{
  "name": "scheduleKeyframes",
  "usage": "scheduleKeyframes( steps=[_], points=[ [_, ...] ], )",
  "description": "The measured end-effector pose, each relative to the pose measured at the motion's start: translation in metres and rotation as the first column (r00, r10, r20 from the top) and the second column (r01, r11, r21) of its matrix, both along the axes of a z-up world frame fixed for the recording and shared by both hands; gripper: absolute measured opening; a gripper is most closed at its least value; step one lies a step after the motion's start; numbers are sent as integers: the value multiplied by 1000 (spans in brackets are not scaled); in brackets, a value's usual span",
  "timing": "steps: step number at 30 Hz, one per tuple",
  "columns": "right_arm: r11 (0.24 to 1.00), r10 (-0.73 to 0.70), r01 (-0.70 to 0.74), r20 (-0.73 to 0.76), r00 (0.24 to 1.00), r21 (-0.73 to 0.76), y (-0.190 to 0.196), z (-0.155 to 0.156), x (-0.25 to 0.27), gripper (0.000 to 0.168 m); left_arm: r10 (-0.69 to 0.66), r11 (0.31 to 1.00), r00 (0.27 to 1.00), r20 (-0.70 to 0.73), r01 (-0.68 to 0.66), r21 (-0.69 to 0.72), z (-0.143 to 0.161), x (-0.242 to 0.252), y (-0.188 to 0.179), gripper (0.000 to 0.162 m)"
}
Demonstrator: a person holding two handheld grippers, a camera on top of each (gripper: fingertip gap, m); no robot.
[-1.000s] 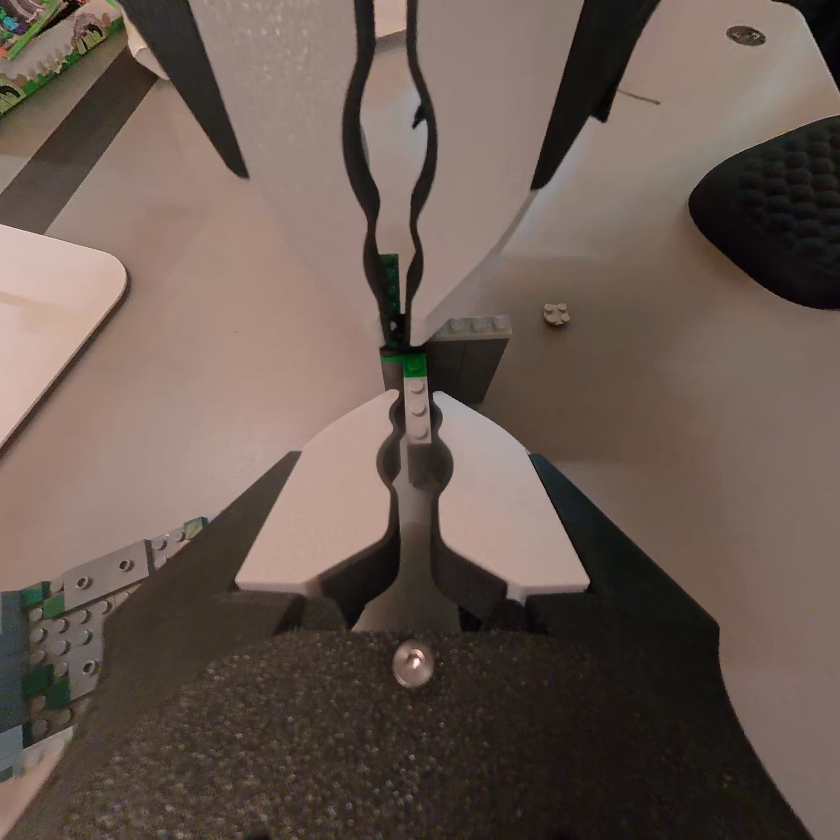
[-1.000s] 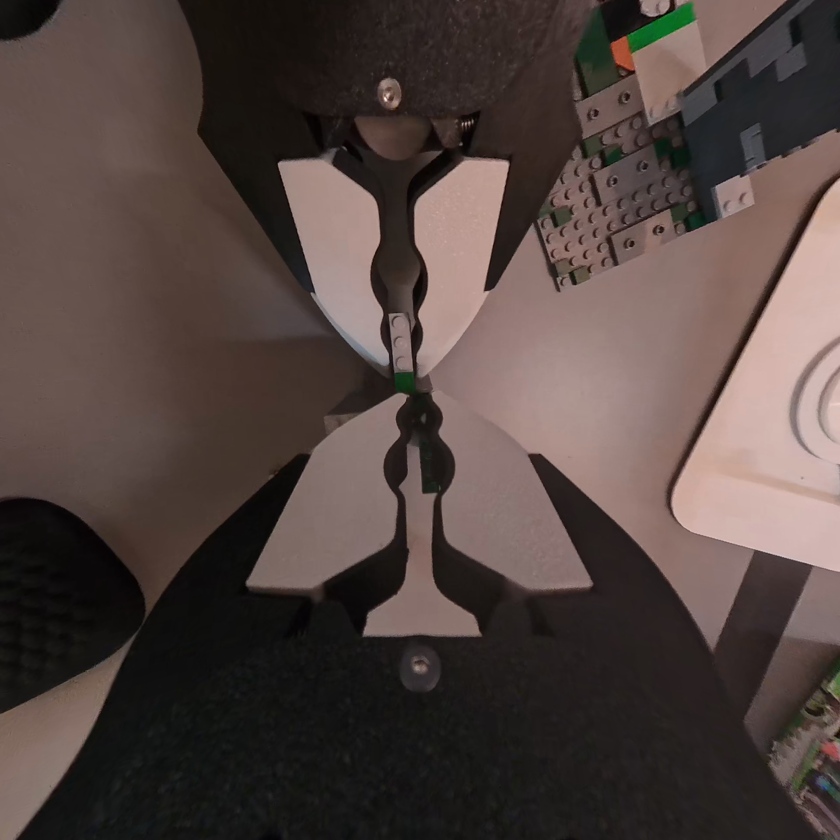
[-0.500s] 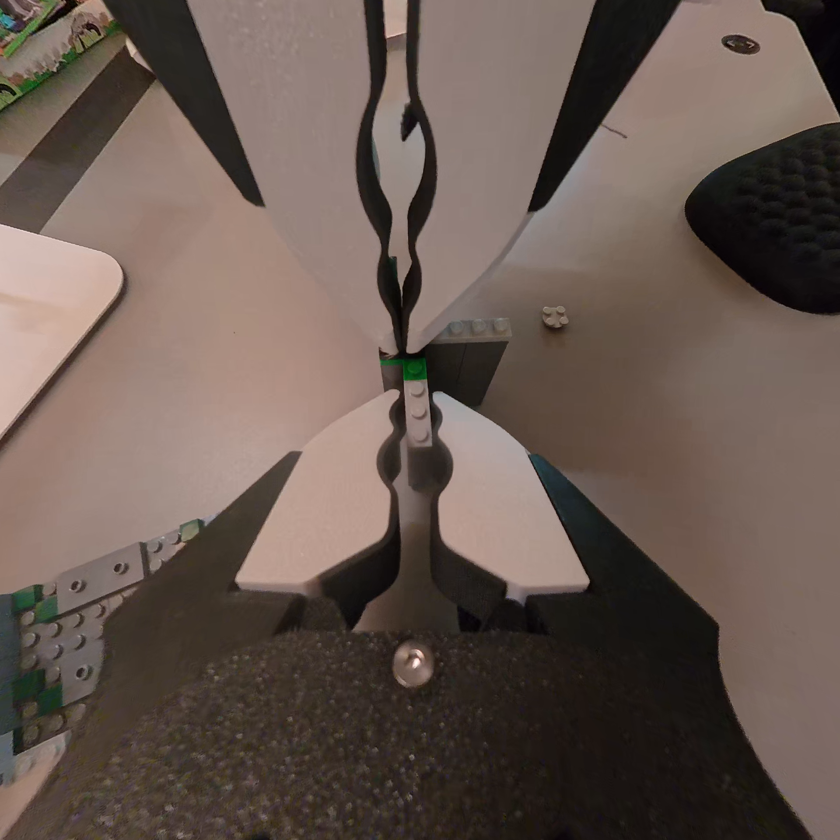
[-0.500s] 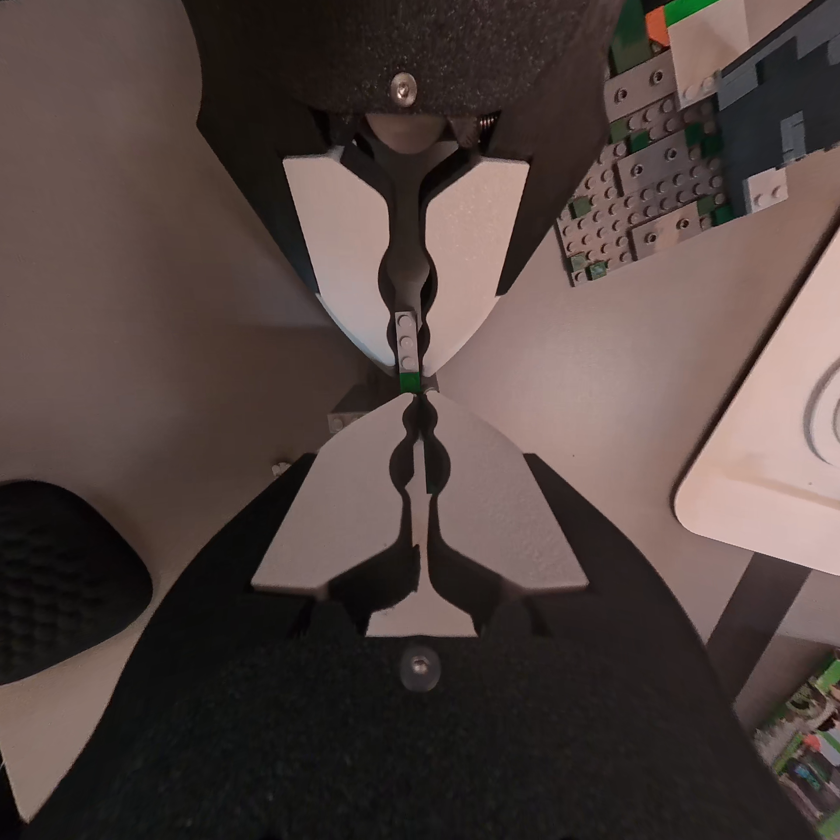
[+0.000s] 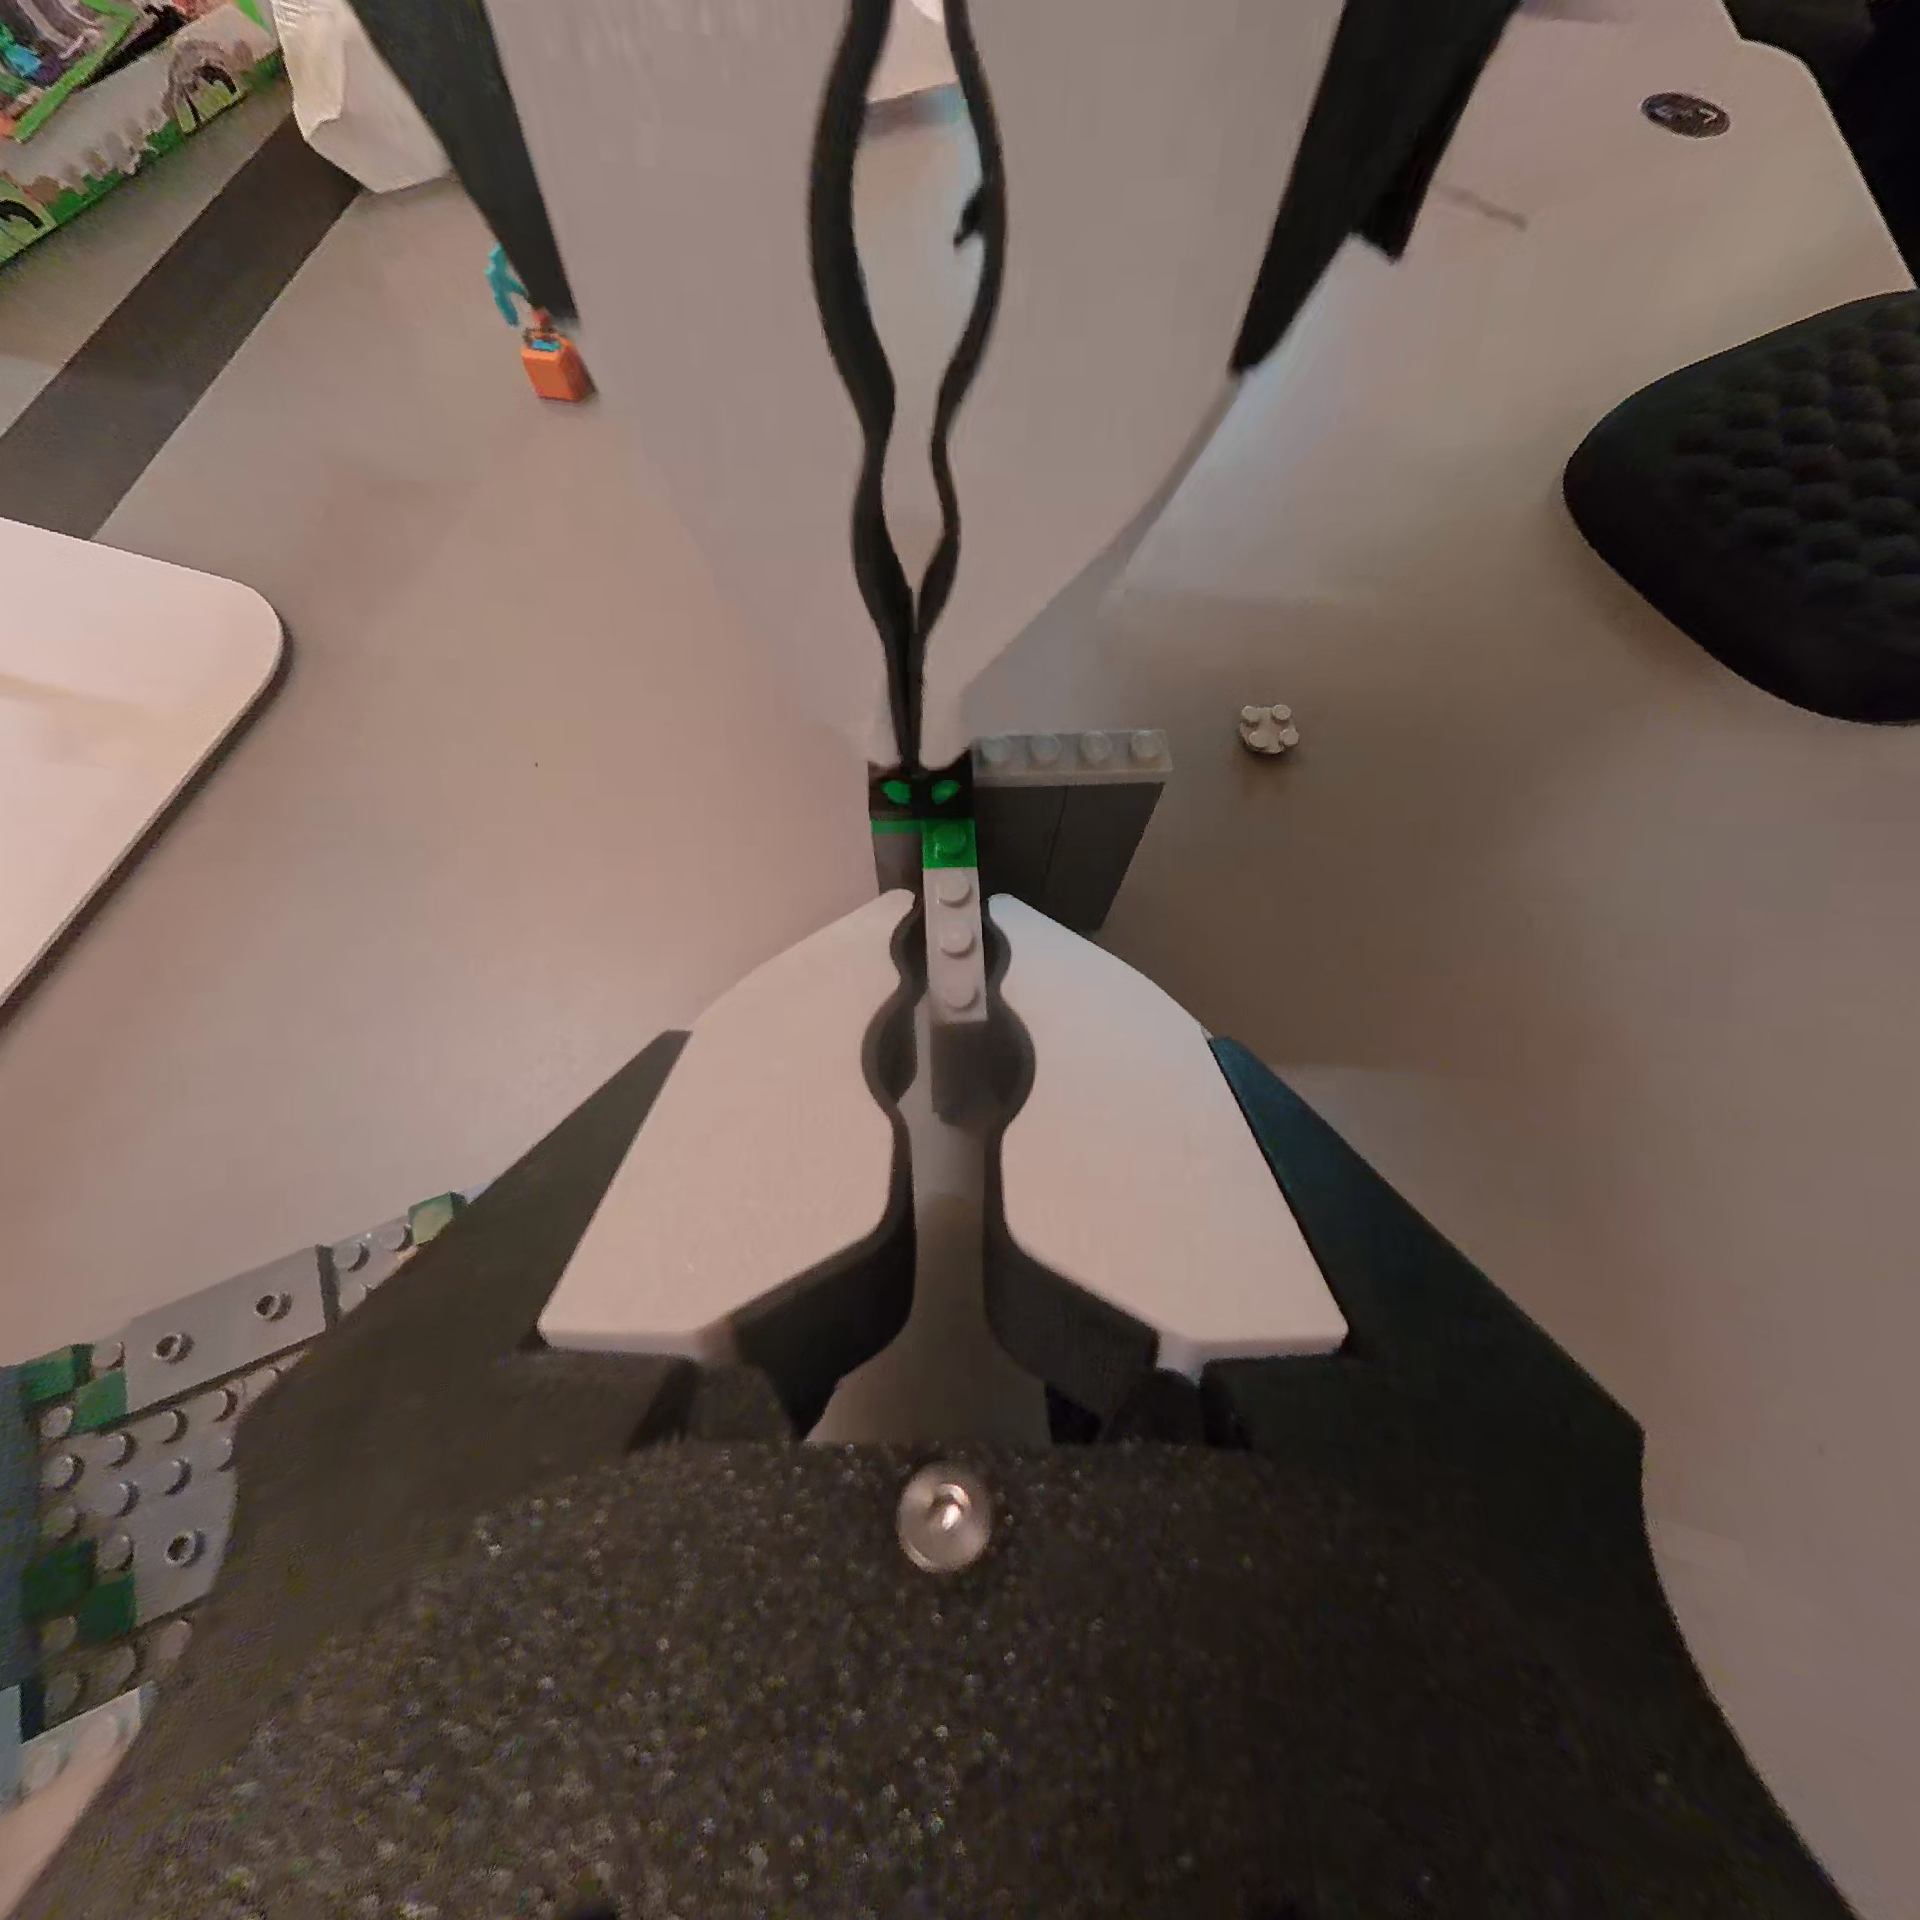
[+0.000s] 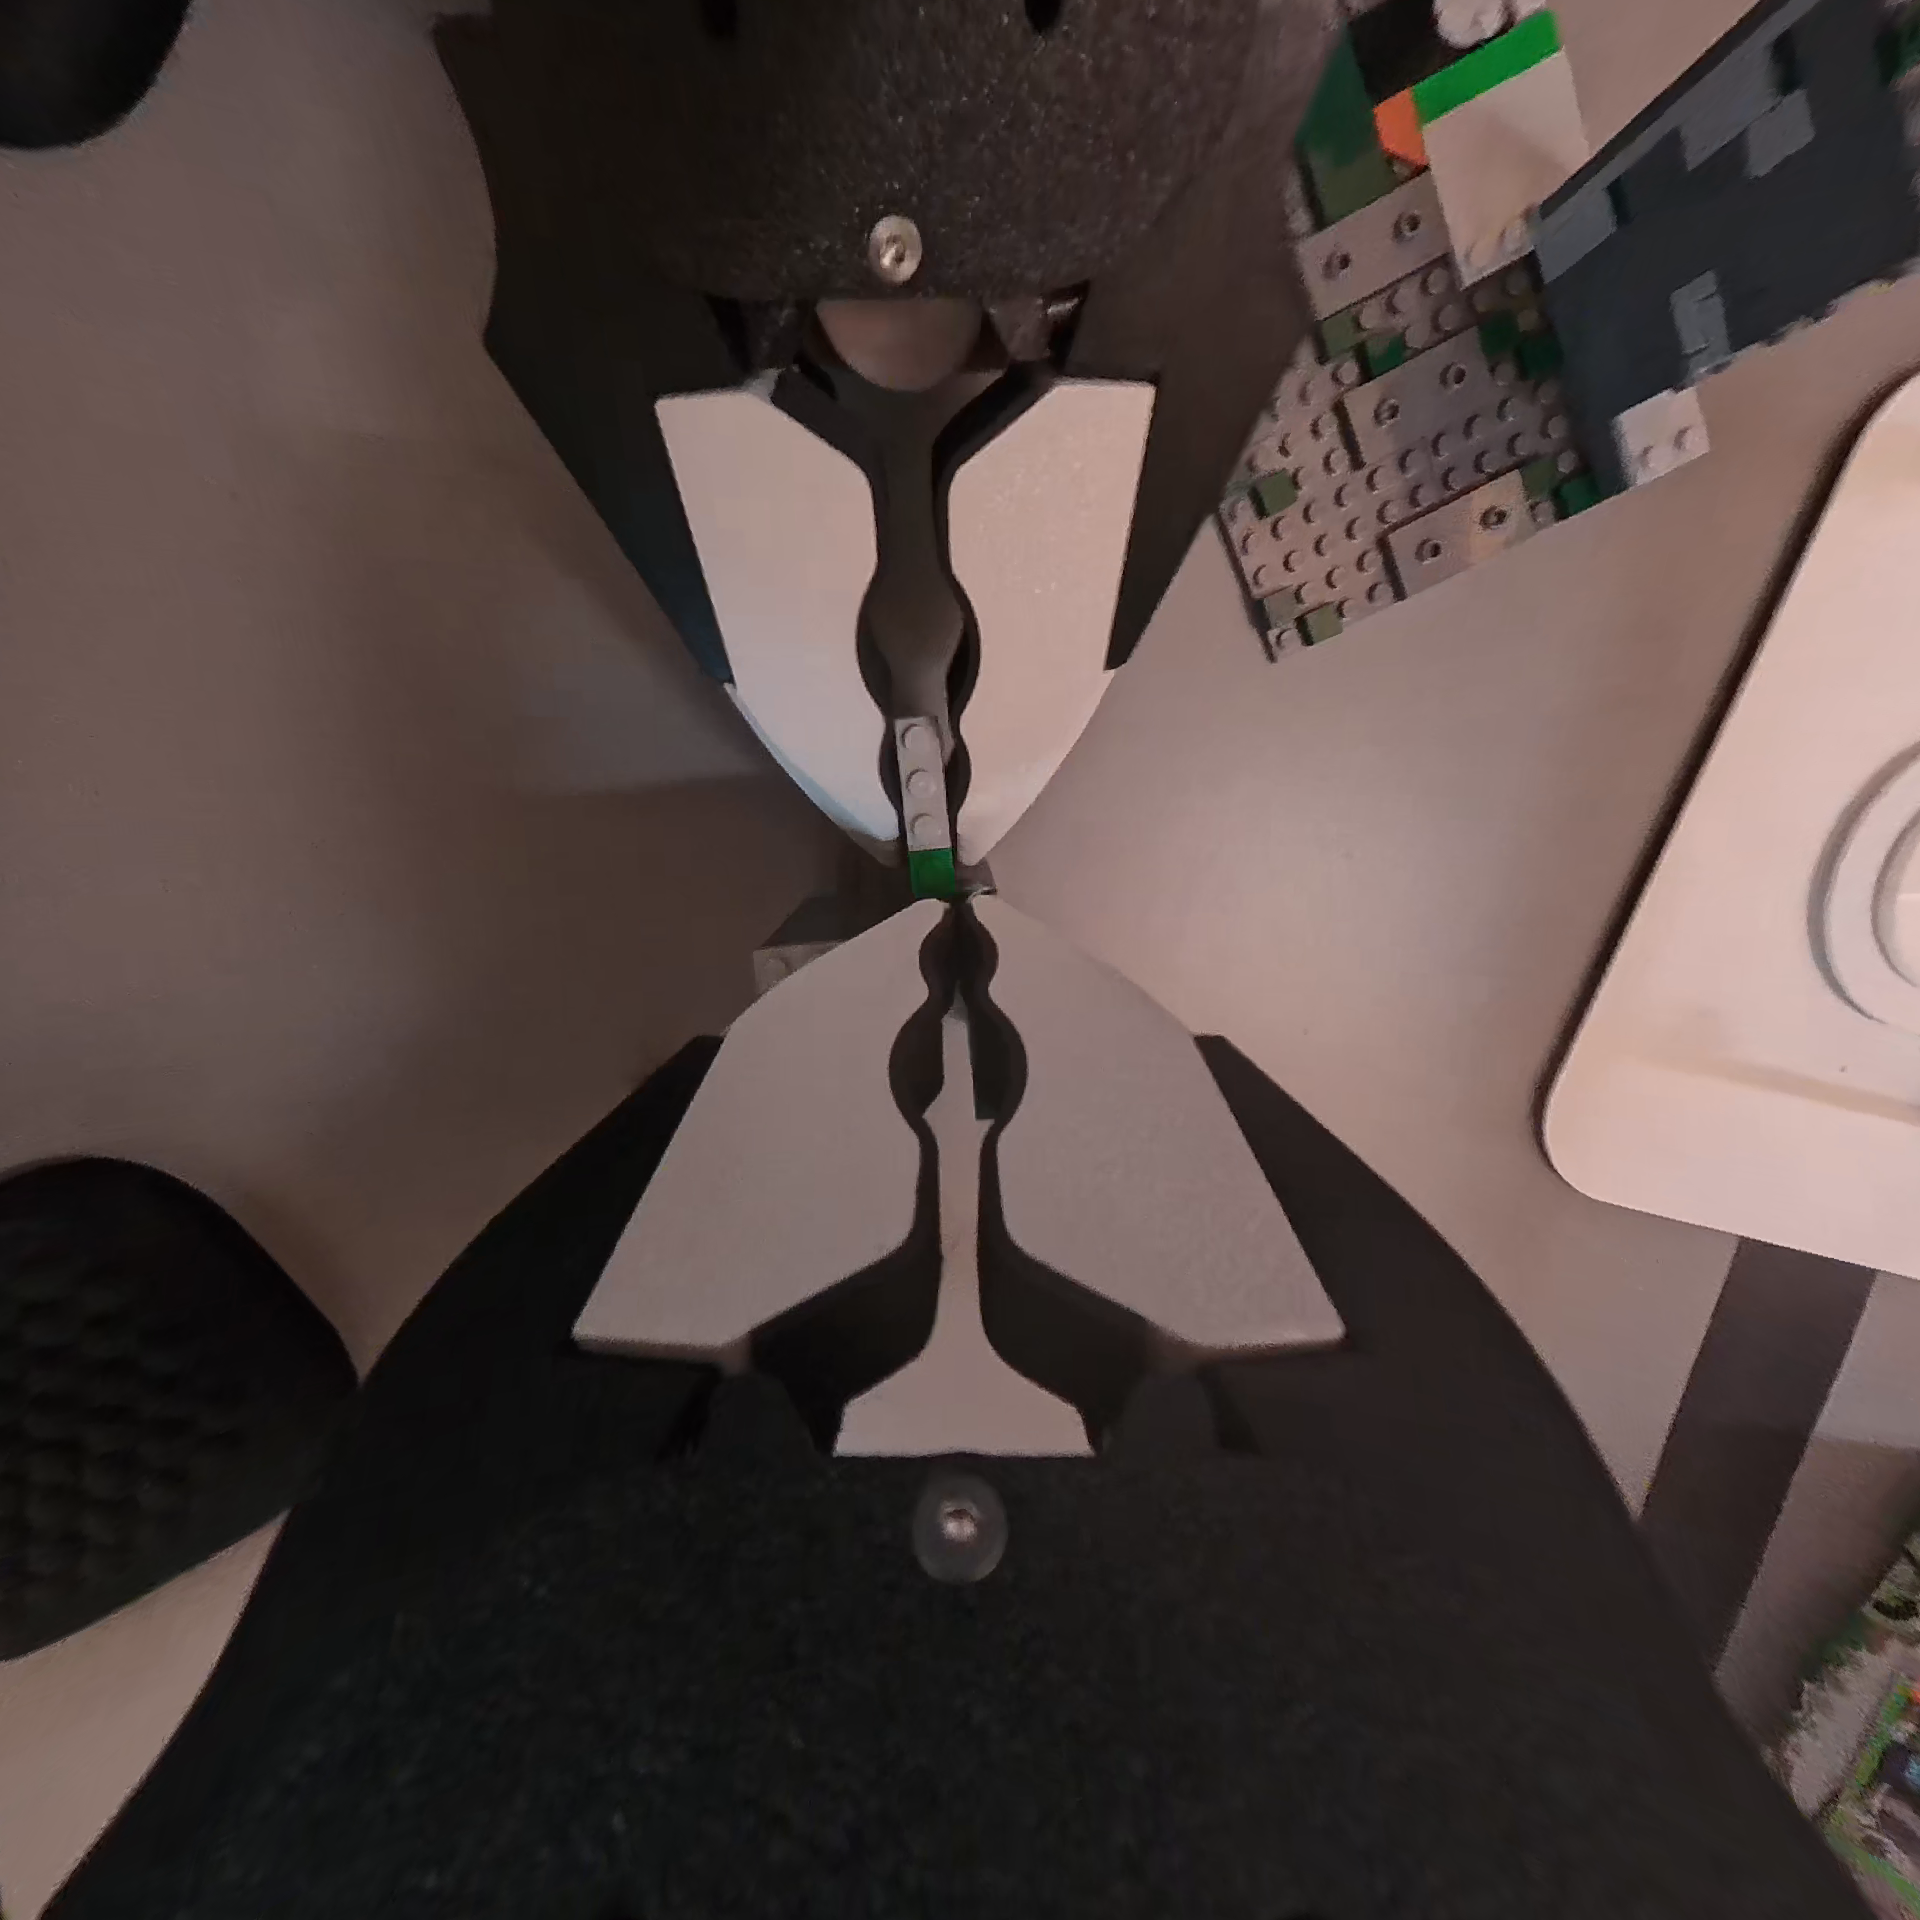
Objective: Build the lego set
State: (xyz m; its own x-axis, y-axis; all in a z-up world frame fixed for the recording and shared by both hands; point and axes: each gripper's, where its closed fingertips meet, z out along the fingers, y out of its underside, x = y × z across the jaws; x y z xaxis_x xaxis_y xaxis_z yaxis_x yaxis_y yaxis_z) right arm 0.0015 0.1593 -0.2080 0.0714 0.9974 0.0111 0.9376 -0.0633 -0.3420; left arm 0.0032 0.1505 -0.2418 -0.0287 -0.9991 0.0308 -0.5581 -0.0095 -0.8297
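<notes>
My left gripper (image 5: 951, 906) is shut on a narrow grey brick strip (image 5: 956, 940) with a bright green end (image 5: 949, 844). The strip belongs to a small dark grey wall piece (image 5: 1070, 831) topped by a grey studded plate (image 5: 1075, 748). My right gripper (image 6: 954, 914) faces it tip to tip and is shut on a thin dark plate (image 6: 977, 1060). That plate's end, dark with two green spots (image 5: 920, 795), sits at the green end of the strip. In the right wrist view the strip (image 6: 925, 779) shows between the left gripper's fingers.
A large grey and green studded build (image 6: 1455, 436) lies beside the left gripper and also shows in the left wrist view (image 5: 114, 1455). A white tray (image 6: 1714, 987) is near it. A black mesh pad (image 5: 1766, 499), a small grey round piece (image 5: 1269, 726) and an orange piece (image 5: 556, 369) lie on the table. The small grey round piece (image 5: 1269, 726) lies around 11 cm away from my left fingertips.
My right gripper's fingers have closed tighter on the dark plate and drawn back slightly, so the plate's green-spotted end now shows. My left gripper has held still on the strip.
</notes>
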Motion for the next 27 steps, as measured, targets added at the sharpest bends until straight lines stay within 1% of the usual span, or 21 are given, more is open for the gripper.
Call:
scheduleKeyframes(
  steps=[2, 5, 7, 10, 17, 22, 27],
  points=[
    [1000, -15, 15, -7, 1000, 11, 3, 3, 5, 0, 1, 1000, 1000, -1, -1, 1, 0, 0, 0, 8],
    [999, -27, 27, 1, 1000, -24, 0, -5, 11, 0, 0, 1000, 1000, -7, 0, 9, 0, 0, 0, 8],
    [999, -32, 31, -15, 999, -32, -1, -6, 10, 10, 0, 1000, 1000, -7, 0, 9, 0, 0, 0, 8],
    [1000, -25, 25, -6, 1000, -18, 0, -6, 10, 12, 0, 1000, 1000, -8, 0, 8, 0, 0, -1, 8],
    [1000, 4, -4, 22, 1000, -5, -4, -8, 6, 0, -5, 1000, 1000, -8, 5, 8, 0, 0, -2, 8],
    [1000, 5, -3, 54, 999, -30, -4, -9, 6, 0, -5, 1000, 1000, -10, 5, 12, 0, 0, -2, 8],
    [998, -7, 11, 50, 999, -64, -4, -9, 7, 0, -10, 1000, 1000, -8, 10, 8, 0, 0, -3, 7]
  ],
)
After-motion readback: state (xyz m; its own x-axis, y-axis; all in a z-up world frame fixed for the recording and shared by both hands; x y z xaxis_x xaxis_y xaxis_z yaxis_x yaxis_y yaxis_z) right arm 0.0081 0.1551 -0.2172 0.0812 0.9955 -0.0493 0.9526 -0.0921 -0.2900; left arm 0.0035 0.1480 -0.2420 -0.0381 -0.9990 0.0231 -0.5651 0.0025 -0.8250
